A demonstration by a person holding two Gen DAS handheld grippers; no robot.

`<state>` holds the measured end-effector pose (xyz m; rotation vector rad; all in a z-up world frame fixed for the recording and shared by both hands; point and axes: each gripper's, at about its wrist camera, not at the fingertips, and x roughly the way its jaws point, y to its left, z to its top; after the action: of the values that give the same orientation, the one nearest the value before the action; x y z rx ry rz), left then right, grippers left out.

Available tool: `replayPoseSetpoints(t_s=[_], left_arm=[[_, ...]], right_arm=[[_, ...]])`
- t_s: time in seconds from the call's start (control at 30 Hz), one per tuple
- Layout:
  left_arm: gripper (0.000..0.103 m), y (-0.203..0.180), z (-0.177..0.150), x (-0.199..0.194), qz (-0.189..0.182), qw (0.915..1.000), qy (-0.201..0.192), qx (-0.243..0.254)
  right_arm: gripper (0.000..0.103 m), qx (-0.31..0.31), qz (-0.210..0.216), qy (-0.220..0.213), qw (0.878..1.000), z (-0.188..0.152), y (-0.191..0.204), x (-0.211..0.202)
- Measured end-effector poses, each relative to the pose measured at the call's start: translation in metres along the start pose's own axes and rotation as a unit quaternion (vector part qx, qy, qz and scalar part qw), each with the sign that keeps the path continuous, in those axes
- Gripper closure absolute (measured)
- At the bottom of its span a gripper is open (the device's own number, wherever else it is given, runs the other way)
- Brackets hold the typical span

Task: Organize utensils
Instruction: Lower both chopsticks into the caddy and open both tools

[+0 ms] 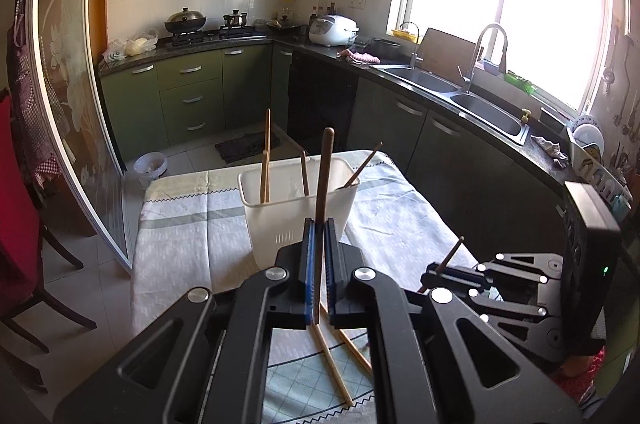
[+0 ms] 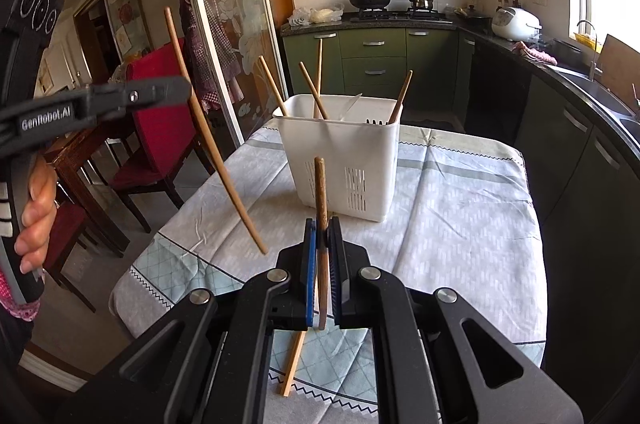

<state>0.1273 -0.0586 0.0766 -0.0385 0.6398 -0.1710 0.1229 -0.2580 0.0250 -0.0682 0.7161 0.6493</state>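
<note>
The left gripper [image 1: 319, 224] is clamped tight on a long brown wooden chopstick [image 1: 322, 183], which stands nearly upright between its blue-padded black fingers [image 1: 307, 264], its thicker end rising above them and its thin end reaching down below. In the right wrist view that same chopstick slants across the air, well clear of the cloth, with the person's hand [image 2: 36, 212] wrapped around the left tool's grip. The right gripper [image 2: 322, 236] is likewise closed hard on a second, darker wooden chopstick [image 2: 321, 199], held upright with its top poking above the fingertips. Straight ahead of both tools stands the white plastic utensil caddy with slotted vents [image 2: 340, 159], on the pale checked tablecloth [image 2: 460, 207]; several wooden chopsticks [image 2: 316, 79] already lean inside it at different angles. Beneath the left tool, two light wooden chopsticks [image 1: 334, 364] lie loose on the cloth, crossing near their upper ends. Beneath the right tool one of them shows, lying flat.
</note>
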Motion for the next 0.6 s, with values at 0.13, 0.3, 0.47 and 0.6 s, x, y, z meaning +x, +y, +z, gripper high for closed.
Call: replayPoseSetpoints(t_s=[0.13, 0.3, 0.47, 0.6], left_arm=[[0.098, 0.001, 0.027, -0.005, 0.01, 0.9997, -0.022, -0.002], [0.098, -0.002, 0.06, -0.009, 0.027, 0.9985, -0.047, 0.002], [0.098, -0.004, 0.088, -0.004, 0.05, 0.9967, -0.064, 0.006], [0.098, -0.005, 0.105, 0.002, 0.061, 0.9953, -0.075, 0.006]], right_arm=[[0.096, 0.002, 0.001, 0.001, 1.0, 0.0, -0.003, 0.001], [0.096, 0.004, 0.001, 0.001, 1.0, 0.0, -0.006, 0.001], [0.096, 0.005, 0.001, 0.001, 1.0, 0.0, -0.007, 0.001], [0.096, 0.005, 0.001, 0.001, 1.0, 0.0, -0.007, 0.001]])
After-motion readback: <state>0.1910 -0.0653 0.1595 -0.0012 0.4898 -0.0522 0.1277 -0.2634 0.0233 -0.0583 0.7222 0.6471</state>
